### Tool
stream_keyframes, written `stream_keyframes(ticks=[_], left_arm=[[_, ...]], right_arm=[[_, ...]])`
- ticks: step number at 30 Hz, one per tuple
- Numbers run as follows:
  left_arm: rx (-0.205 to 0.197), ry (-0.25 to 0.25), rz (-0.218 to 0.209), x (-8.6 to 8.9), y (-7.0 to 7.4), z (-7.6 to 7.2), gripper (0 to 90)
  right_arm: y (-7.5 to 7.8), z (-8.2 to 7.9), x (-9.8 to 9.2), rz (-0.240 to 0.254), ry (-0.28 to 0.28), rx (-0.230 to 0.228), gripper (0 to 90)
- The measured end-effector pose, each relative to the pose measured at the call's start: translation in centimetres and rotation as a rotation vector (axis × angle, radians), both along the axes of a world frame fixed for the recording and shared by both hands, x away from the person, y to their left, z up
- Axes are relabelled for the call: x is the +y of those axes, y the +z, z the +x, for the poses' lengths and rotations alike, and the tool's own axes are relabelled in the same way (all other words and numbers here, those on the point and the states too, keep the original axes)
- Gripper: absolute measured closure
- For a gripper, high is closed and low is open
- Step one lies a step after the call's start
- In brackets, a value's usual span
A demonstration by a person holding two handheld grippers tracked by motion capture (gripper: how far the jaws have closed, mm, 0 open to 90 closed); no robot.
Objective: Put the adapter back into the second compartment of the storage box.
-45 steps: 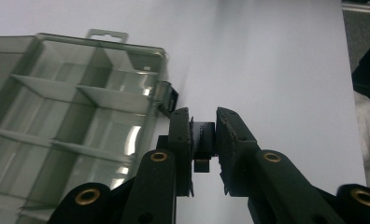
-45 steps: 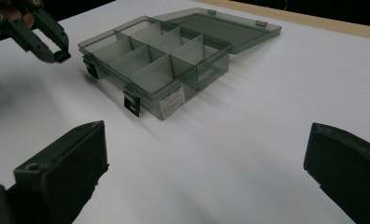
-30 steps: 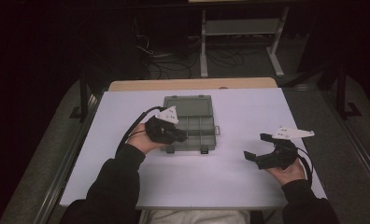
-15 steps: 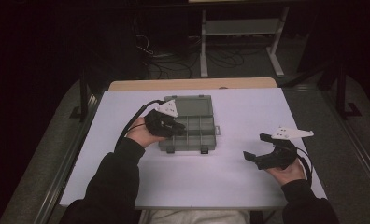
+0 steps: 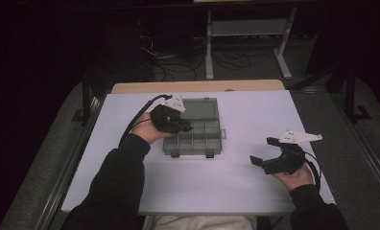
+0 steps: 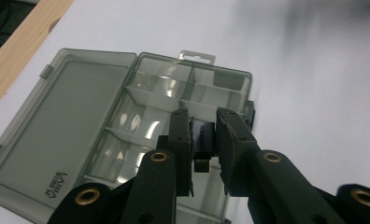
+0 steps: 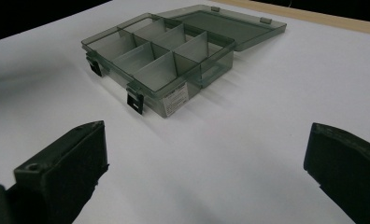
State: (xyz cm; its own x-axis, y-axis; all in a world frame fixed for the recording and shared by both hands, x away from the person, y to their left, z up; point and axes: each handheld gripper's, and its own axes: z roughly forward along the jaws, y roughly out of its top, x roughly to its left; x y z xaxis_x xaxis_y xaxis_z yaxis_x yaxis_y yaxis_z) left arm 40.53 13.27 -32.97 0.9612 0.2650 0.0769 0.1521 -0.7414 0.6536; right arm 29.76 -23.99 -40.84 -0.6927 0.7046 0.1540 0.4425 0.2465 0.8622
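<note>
A smoky grey plastic organizer box (image 5: pixel 202 139) lies open on the white table, its lid (image 5: pixel 200 108) flat on the far side and its compartments looking empty. My left gripper (image 5: pixel 185 128) hovers over the box's left half, shut on a small black part (image 6: pixel 202 140) with a metal bit at its lower end. In the left gripper view the divided box (image 6: pixel 192 84) and its lid (image 6: pixel 66 121) lie below the left gripper (image 6: pixel 202 135). My right gripper (image 5: pixel 264 151) rests at the table's right, open and holding nothing. The right gripper view has that gripper (image 7: pixel 206 158) facing the box (image 7: pixel 160 56).
The white table sheet (image 5: pixel 236 182) has free room in front of and to the right of the box. A wooden edge (image 5: pixel 197 86) runs along the far side. Beyond it are floor cables (image 5: pixel 178 57) and a metal stand (image 5: pixel 245 28).
My left gripper has shifted a little toward the far side and upward over the box, still holding the small black part. The right gripper has kept still.
</note>
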Motion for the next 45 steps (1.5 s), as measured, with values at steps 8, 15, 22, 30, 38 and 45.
stream_keyframes(ticks=[8, 15, 22, 30, 38, 45], left_arm=[[0.009, 0.047, 0.013, 0.4, -1.2, 1.8, 76.3], [0.022, 0.088, 0.006, 0.9, -2.1, 3.0, 76.3], [0.009, 0.107, -0.014, 1.5, -3.4, 3.7, 76.3], [0.039, 0.132, -0.061, 2.3, -4.8, 4.7, 76.3], [0.064, 0.122, -0.048, 1.8, -6.3, 5.2, 76.2], [0.075, 0.132, -0.048, 1.5, -7.1, 5.7, 76.2]], right_arm=[[0.0, 0.0, 0.0, 0.002, 0.0, 0.0, 0.0], [0.0, -0.1, 0.0, 0.005, 0.004, 0.002, 0.0], [0.0, -0.2, -0.1, 0.008, 0.002, 0.005, 0.0], [-0.1, -0.3, -0.1, 0.011, 0.002, 0.012, 0.0], [-0.2, -0.3, -0.1, 0.008, 0.005, 0.021, 0.0], [-0.3, -0.4, -0.1, 0.009, 0.007, 0.023, 0.0]])
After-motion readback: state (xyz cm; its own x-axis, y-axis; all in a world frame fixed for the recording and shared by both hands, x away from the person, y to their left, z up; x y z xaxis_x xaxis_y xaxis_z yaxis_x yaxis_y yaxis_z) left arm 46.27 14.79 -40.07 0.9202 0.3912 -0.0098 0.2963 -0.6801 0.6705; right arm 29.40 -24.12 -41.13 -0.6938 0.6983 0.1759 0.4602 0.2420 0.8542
